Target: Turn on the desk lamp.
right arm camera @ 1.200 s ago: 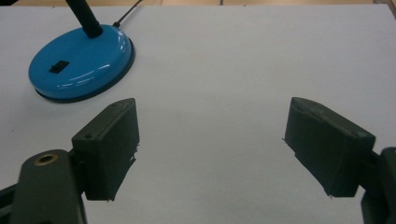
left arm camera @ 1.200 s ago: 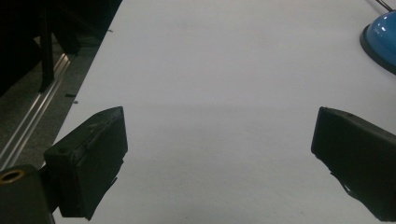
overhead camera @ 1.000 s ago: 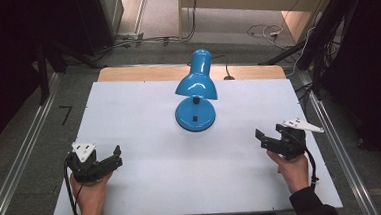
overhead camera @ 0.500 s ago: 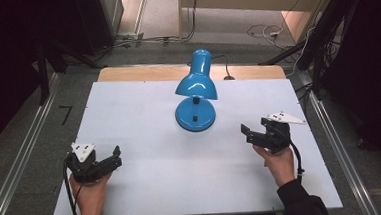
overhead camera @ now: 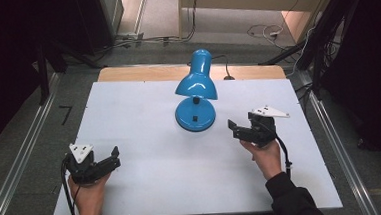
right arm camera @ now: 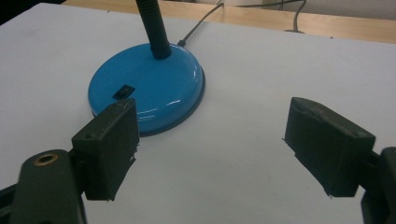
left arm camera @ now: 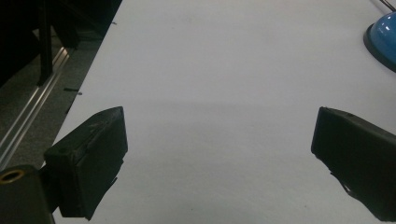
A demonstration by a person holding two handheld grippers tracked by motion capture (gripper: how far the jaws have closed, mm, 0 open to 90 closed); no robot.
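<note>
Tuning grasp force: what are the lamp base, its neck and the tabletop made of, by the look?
Lamp base: glossy blue, probably painted metal or hard plastic; sharp highlights along its rim. Neck: black ribbed flexible tube, material unclear. Tabletop: matte white sheet, no glare; a wood-coloured board shows at its far edge.

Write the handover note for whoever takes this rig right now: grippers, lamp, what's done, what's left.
Left gripper: open, holding nothing, low over the white table near its front left corner, far from the lamp.
Right gripper: open, holding nothing, just right of the lamp base and pointed at it, not touching.
Blue desk lamp: upright at the table's middle back, shade tilted down, black rocker switch on the base facing the person, cord running off the back edge.
Done: the approach only; the lamp is untouched.
Left: probably close the gap with the right gripper and work the lamp, likely at the base or switch.
</note>
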